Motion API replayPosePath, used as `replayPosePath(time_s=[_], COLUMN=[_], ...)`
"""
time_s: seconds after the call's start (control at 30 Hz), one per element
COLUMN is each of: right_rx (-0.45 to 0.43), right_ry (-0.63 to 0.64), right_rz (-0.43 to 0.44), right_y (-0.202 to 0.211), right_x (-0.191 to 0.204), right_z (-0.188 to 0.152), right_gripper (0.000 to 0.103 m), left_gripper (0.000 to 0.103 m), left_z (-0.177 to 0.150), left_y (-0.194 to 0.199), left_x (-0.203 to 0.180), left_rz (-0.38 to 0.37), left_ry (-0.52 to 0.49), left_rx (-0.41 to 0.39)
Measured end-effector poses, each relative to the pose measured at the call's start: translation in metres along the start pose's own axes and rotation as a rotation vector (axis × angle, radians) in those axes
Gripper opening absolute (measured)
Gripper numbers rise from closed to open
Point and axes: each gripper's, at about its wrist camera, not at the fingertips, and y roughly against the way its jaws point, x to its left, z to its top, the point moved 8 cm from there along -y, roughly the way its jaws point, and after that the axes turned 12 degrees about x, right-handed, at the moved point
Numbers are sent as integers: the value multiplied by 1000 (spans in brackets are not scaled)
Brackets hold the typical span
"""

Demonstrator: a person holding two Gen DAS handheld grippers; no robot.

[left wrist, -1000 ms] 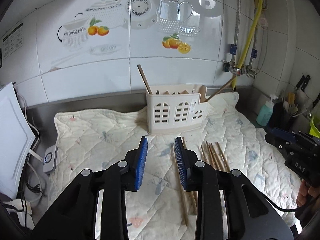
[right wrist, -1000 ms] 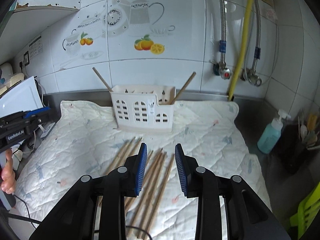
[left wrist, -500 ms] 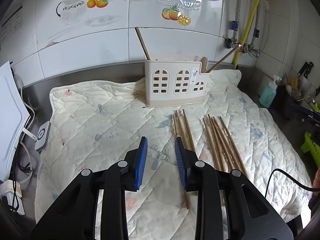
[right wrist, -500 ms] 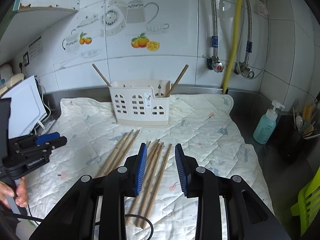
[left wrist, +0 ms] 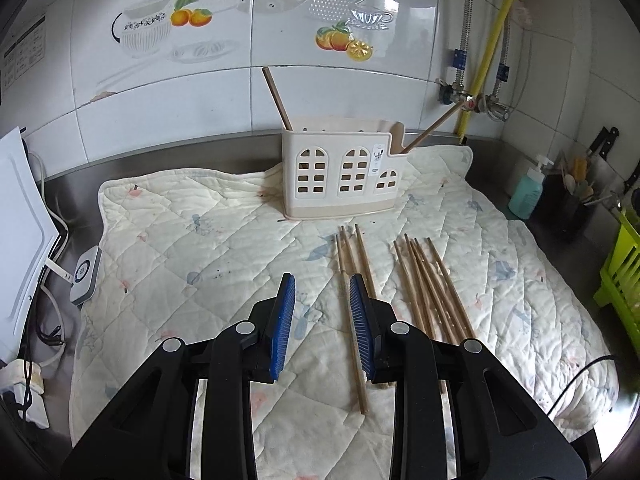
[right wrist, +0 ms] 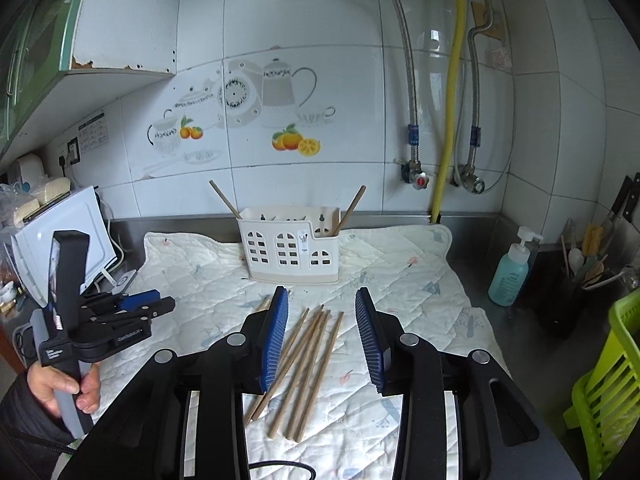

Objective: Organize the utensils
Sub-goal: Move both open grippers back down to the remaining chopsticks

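Wooden chopsticks lie loose in two bunches on the quilted mat, just near of the cream utensil holder, where two more stand tilted. Left gripper hovers over the mat, jaws apart and empty. Right gripper hangs above the right bunch, jaws opening, gripping nothing.

A quilted mat covers the worktop. The caddy stands at the mat's far middle, one chopstick leaning in each end. Loose chopsticks lie on the mat nearer, in two bunches. A soap bottle stands off the mat's right edge.
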Motion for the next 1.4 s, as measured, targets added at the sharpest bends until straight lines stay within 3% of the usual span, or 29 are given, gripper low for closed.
replayPosePath(time_s=[0.57, 0.63, 0.93, 1.17, 1.4], right_rx=[-139, -165, -222, -88, 35], right_ry=[12, -2, -1, 25, 61], right_rz=[-9, 35, 42, 36, -50], right_y=[106, 118, 144, 87, 8], right_x=[-1, 0, -1, 10, 19], right_z=[-11, -10, -7, -20, -57], right_gripper=[36, 37, 36, 37, 36], left_gripper=[29, 29, 29, 29, 29], left_z=[-4, -5, -6, -12, -26], left_y=[6, 5, 2, -7, -20], left_x=[-6, -7, -7, -2, -4], left_rz=[-10, -10, -8, -10, -11], left_ry=[-11, -13, -10, -4, -20], left_rx=[0, 2, 13, 35, 75])
